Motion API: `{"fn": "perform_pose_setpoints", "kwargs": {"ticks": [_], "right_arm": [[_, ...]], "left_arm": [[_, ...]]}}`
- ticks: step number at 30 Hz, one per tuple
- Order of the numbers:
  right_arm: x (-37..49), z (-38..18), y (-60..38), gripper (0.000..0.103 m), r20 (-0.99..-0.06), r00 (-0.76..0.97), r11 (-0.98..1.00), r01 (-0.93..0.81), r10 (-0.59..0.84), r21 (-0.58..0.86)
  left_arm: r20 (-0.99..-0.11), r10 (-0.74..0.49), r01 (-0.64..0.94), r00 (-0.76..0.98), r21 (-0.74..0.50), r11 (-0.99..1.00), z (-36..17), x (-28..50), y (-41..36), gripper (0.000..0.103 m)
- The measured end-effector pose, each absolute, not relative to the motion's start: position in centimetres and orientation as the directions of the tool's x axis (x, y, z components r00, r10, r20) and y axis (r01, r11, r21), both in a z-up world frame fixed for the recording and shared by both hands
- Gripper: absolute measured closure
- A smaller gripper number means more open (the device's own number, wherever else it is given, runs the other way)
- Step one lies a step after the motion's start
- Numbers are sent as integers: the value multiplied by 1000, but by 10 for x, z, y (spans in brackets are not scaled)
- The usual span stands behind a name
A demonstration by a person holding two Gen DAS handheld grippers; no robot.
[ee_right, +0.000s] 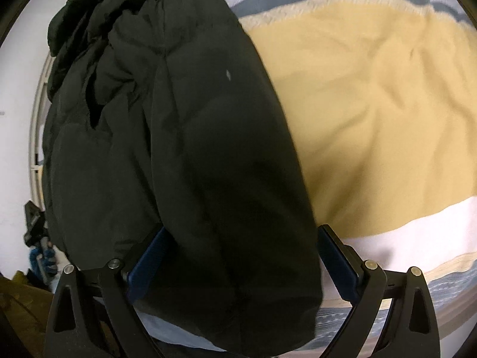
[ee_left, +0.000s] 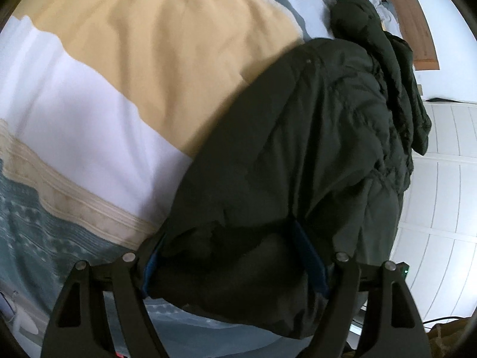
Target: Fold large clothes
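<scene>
Left claw and right claw both spread wide-ish, each clamped round a thick wad of black puffer jacket, draped over striped bed.

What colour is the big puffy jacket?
Very dark green, nearly black puffy jacket; right wrist view shows it best.

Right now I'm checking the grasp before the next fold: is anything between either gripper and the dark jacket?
Nothing visible. The dark jacket already bulges between the fingers of the left gripper, and likewise fills the right gripper. Around it lies only the yellow blanket, bare where the jacket could fold down.
</scene>
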State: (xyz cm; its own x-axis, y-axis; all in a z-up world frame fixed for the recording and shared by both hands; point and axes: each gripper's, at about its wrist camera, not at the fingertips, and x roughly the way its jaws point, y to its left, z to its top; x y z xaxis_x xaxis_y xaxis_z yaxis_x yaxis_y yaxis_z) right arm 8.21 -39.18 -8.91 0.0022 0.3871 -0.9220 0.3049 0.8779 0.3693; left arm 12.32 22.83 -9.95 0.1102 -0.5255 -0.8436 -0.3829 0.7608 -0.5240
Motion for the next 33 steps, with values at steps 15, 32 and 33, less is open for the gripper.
{"fn": "perform_pose_setpoints", "kwargs": {"ticks": [15, 32, 33], "right_arm": [[72, -94, -376, 26, -847, -13, 805, 319, 531, 500], [82, -78, -347, 87, -809, -12, 782, 262, 588, 565], [84, -76, -346, 87, -811, -10, 786, 255, 585, 563]], "left_arm": [[-804, -580, -402, 128, -577, 711, -95, 118, 215, 45], [-816, -561, -334, 142, -573, 749, -63, 126, 188, 91], [-816, -559, -336, 146, -572, 748, -62, 126, 187, 91]]}}
